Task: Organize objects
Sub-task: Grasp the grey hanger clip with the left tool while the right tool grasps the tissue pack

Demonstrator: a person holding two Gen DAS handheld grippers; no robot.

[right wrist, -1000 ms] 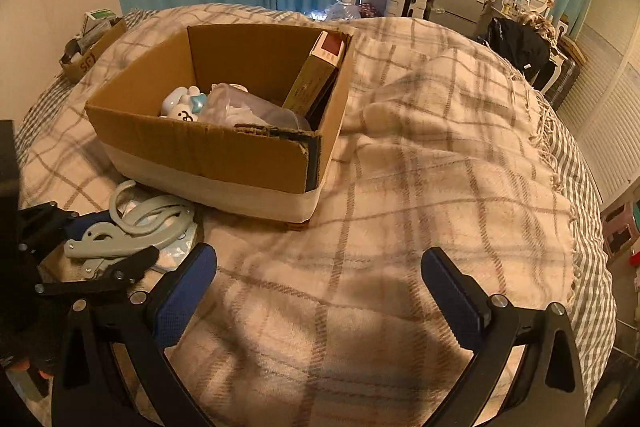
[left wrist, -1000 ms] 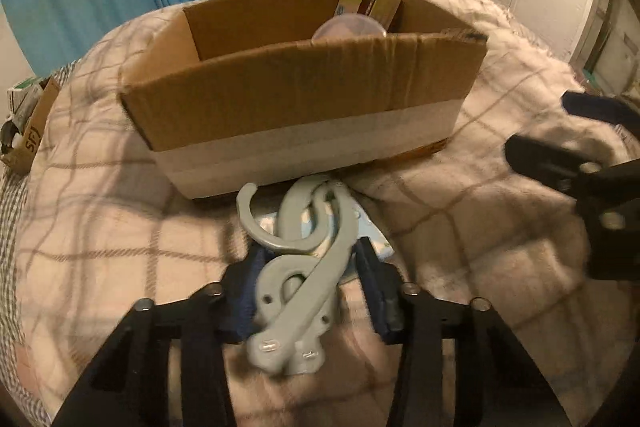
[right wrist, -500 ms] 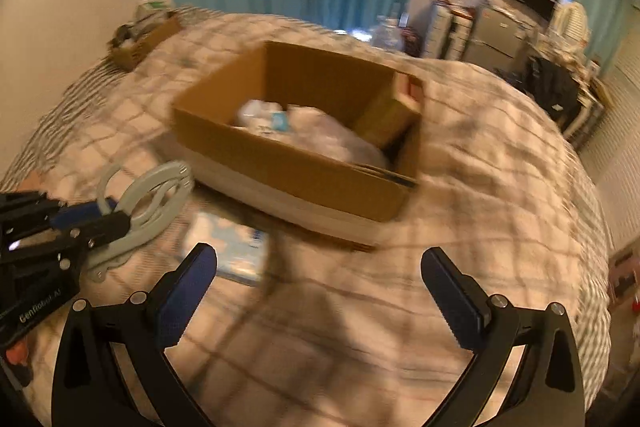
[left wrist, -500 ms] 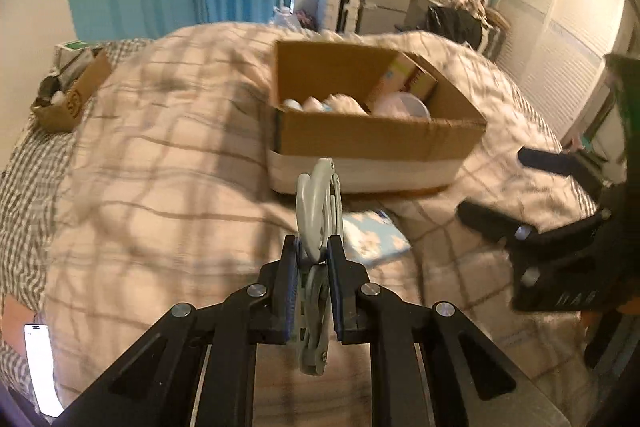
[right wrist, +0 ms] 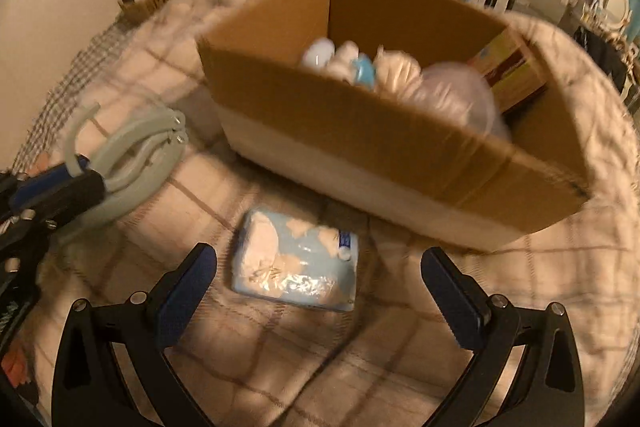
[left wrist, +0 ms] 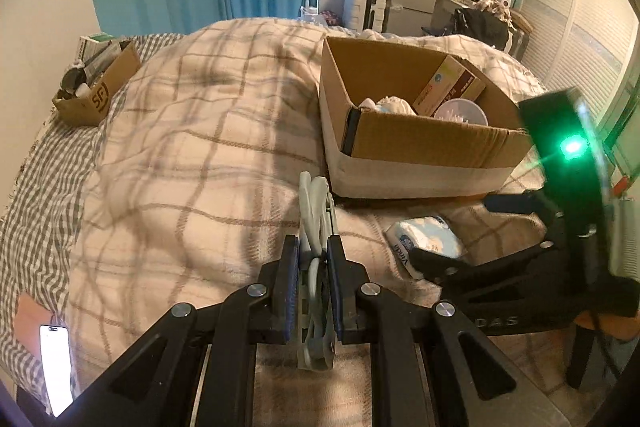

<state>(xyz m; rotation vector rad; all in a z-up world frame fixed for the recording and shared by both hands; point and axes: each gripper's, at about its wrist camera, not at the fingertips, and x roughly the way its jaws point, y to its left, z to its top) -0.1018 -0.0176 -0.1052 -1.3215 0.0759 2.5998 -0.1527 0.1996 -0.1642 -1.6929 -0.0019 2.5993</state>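
My left gripper [left wrist: 313, 259] is shut on a bundle of grey plastic hangers [left wrist: 316, 215] and holds them upright above the bed; they also show in the right wrist view [right wrist: 136, 151]. The open cardboard box [left wrist: 420, 147] stands to the right of them and holds a carton, a plastic lid and wrapped items. A light blue tissue pack [right wrist: 298, 263] lies on the blanket in front of the box [right wrist: 380, 155]. My right gripper [right wrist: 320, 279] is open and empty, just above and astride the tissue pack.
A plaid blanket [left wrist: 200, 147] covers the bed. A small cardboard box [left wrist: 96, 87] with odds and ends sits at the far left edge. A lit phone [left wrist: 56, 363] lies at the near left. Furniture and a TV stand behind the bed.
My left gripper closed on the hangers, lifted them off the blanket and turned them upright. My right gripper moved left and down over the uncovered tissue pack.
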